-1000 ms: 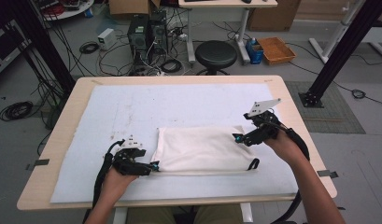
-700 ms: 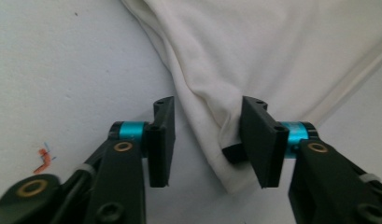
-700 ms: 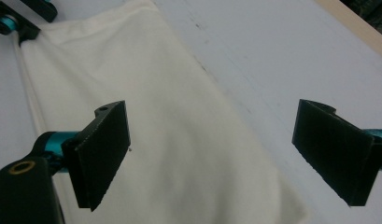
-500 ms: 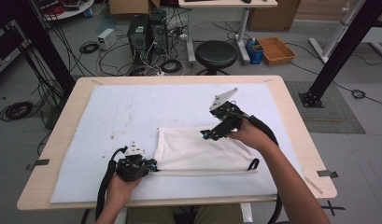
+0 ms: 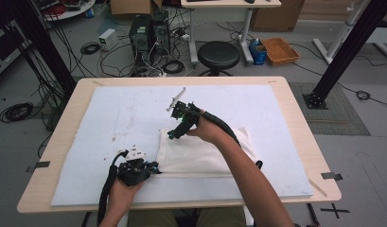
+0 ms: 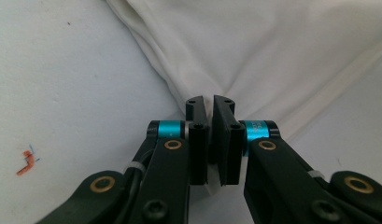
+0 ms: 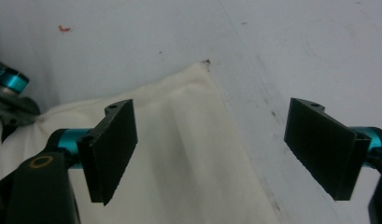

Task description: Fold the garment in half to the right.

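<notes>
A white cloth bag (image 5: 196, 153) lies flat on the pale mat (image 5: 120, 118), with a black strap end (image 5: 259, 164) at its right side. My left gripper (image 5: 154, 166) rests at the bag's near-left corner, jaws shut on a pinch of the cloth (image 6: 254, 46); in the left gripper view the fabric sits between the closed left gripper (image 6: 208, 105). My right gripper (image 5: 172, 135) hovers over the bag's far-left corner. In the right gripper view the right gripper (image 7: 212, 144) is wide open above the cloth corner (image 7: 179, 154), holding nothing.
The mat covers most of a wooden table (image 5: 295, 118). Small red marks dot the mat (image 7: 63, 29). The left gripper (image 7: 6, 88) shows at the left edge of the right gripper view. A stool (image 5: 219, 54) and cables lie beyond the table.
My right gripper has swept from the bag's right side leftward across it to the far-left corner, staying open. The left gripper has kept its hold at the near-left corner.
</notes>
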### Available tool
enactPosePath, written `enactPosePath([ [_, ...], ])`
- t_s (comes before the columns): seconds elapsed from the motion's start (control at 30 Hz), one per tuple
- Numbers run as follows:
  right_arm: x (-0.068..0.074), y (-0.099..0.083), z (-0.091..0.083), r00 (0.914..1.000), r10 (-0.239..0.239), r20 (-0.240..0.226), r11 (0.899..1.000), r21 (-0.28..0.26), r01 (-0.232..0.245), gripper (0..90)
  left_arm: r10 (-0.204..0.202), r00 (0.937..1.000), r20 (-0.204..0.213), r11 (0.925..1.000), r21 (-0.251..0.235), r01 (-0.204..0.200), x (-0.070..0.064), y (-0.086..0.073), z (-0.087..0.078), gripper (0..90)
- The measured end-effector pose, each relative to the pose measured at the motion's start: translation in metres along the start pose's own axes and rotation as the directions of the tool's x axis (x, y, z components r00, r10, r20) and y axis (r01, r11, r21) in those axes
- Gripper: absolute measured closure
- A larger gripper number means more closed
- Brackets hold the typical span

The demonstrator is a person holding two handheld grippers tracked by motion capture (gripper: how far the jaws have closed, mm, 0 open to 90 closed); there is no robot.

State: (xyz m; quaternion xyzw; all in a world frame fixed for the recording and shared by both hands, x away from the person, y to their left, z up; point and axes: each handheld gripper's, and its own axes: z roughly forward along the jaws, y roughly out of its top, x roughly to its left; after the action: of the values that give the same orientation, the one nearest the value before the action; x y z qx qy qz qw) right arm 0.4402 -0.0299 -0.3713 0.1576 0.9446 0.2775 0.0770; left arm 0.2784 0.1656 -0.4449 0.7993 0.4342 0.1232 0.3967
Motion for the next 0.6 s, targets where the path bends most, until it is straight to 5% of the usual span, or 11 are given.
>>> enactPosePath([
  [0.23, -0.001, 0.013, 0.041, 0.9993, -0.026, -0.027, 0.992, 0.125, 0.029, 27.5, 0.041, 0.9991, 0.004, 0.9991, 0.004, -0.041, 0.000, -0.001, -0.001, 84.4],
  [0.4, -0.002, 0.012, 0.063, 0.9982, -0.022, -0.055, 0.982, 0.184, 0.032, 35.0, 0.031, 0.9992, 0.023, 0.9995, -0.004, -0.031, 0.003, -0.002, -0.001, 84.5],
  [0.53, -0.004, 0.015, 0.064, 0.9934, -0.018, -0.113, 0.985, 0.167, 0.037, 57.6, 0.028, 0.9991, 0.030, 0.9996, -0.008, -0.028, 0.004, -0.002, 0.000, 85.0],
  [0.6, -0.001, 0.016, 0.062, 0.9880, -0.058, -0.143, 0.983, 0.162, 0.081, 76.5, 0.018, 0.9993, 0.034, 0.9998, -0.014, -0.017, 0.005, -0.002, -0.001, 85.4],
])
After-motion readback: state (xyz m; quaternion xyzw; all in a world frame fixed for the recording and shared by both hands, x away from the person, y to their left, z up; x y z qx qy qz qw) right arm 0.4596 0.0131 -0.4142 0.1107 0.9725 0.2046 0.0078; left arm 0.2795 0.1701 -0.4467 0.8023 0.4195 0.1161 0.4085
